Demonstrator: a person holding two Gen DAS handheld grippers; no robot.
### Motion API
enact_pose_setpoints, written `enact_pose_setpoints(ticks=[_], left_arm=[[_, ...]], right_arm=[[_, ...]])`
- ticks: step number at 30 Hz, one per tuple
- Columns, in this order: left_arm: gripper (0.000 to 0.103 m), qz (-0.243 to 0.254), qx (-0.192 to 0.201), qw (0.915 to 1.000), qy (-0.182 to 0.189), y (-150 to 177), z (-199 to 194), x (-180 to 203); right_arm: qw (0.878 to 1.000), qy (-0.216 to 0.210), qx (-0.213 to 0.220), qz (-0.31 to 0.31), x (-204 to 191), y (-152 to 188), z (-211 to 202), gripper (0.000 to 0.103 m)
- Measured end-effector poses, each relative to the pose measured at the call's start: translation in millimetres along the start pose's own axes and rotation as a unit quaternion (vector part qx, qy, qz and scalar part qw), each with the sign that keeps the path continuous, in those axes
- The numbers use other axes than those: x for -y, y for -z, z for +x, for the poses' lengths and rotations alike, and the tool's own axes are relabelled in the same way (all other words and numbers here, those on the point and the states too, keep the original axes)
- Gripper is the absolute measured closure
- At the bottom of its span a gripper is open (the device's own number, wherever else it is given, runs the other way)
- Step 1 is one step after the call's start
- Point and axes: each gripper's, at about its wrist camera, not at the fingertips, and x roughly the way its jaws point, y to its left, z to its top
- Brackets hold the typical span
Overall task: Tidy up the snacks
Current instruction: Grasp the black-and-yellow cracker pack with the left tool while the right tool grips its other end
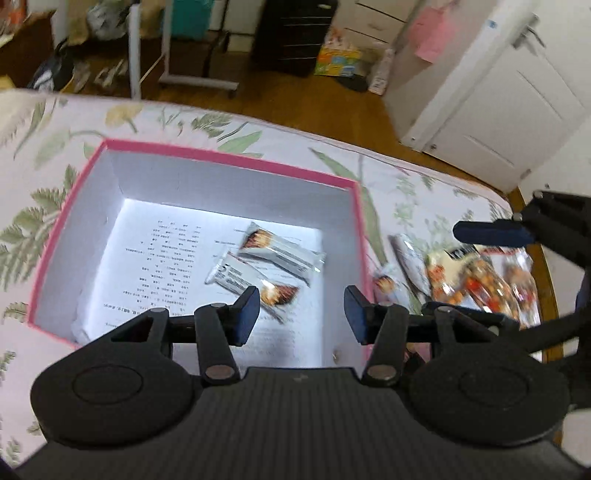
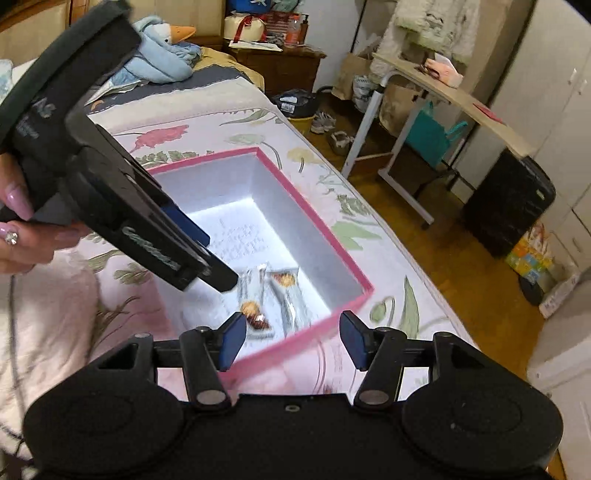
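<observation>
A pink-rimmed box [image 1: 229, 158] with white walls sits on a floral bedspread. Two silver snack bars [image 1: 280, 249] [image 1: 243, 278] lie on printed paper inside it. My left gripper [image 1: 301, 314] is open and empty, hovering over the box's near right part. Several loose snack packets [image 1: 476, 280] lie on the bed right of the box. My right gripper [image 2: 293, 341] is open and empty above the box's near corner [image 2: 280, 350]; the bars show inside [image 2: 291, 295]. The left gripper body [image 2: 122, 195] crosses the right wrist view. The right gripper's finger [image 1: 491, 234] shows over the packets.
The bed edge [image 1: 424, 162] drops to a wooden floor [image 1: 314, 99]. A white door [image 1: 498, 110], a black drawer unit [image 1: 291, 33] and a rolling side table [image 2: 424, 110] stand beyond. A blue plush goose [image 2: 162, 55] lies on the bed's far end.
</observation>
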Motion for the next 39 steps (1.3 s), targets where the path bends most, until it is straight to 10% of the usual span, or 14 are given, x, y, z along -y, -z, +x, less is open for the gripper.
enact_pose_setpoints(ticks=[3, 11, 21, 25, 39], left_arm=[[0.053, 0.038, 0.002, 0.9993, -0.003, 10, -21, 23], [0.045, 0.067, 0.024, 0.9973, 0.018, 44, -45, 70], [0.047, -0.021, 0.032, 0.9991, 0.020, 95, 3, 67], [0.047, -0.037, 0.037, 0.9986, -0.003, 115, 30, 67], [0.048, -0.144, 0.003, 0.9896, -0.005, 139, 110, 35]], right_arm=[[0.998, -0.053, -0.038, 0.015, 6, 13, -14, 0.028], [0.994, -0.036, -0.075, 0.065, 26, 43, -25, 0.027], [0.984, -0.047, 0.000, 0.175, 50, 91, 19, 0.036], [0.975, -0.078, -0.019, 0.205, 56, 109, 57, 0.056], [0.966, -0.087, -0.040, 0.240, 67, 131, 124, 0.056]])
